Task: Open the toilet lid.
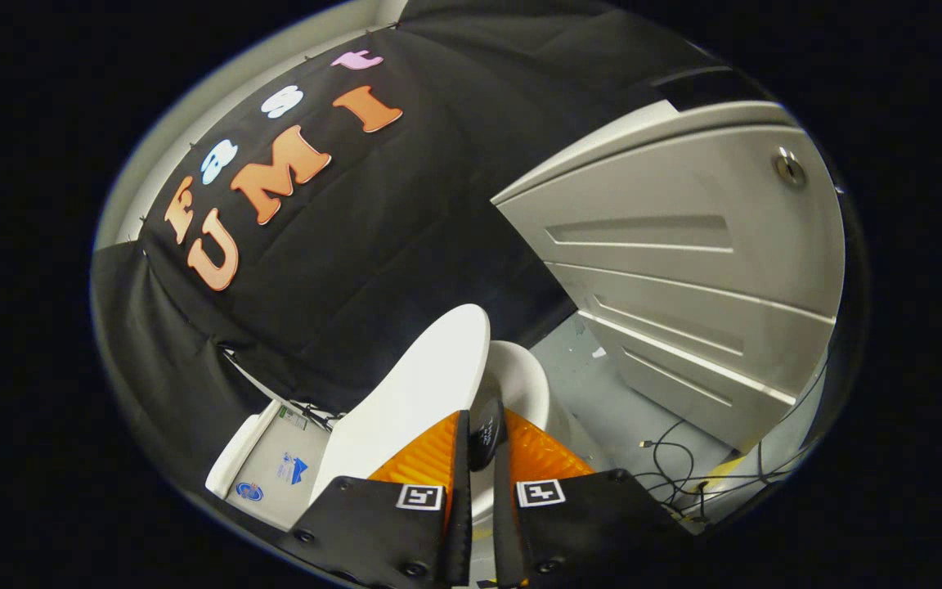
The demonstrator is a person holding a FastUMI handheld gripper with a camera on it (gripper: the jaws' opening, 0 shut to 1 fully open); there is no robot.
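The white toilet lid point(418, 393) is lifted partway and tilts back toward the cistern point(271, 458). Its front edge runs down between my two orange fingers point(430, 458). A small black tab point(485, 429) on that edge sits in the narrow gap between them. My gripper point(486, 419) is shut on this tab at the lid's rim. Just past the right finger, under the raised lid, the white seat and bowl rim point(524, 384) are uncovered.
A grey cabinet point(684, 270) with drawer fronts and a round lock stands close on the right of the toilet. Black cables point(675, 466) lie on the grey floor beside its base. The black cloth wall hangs directly behind the cistern.
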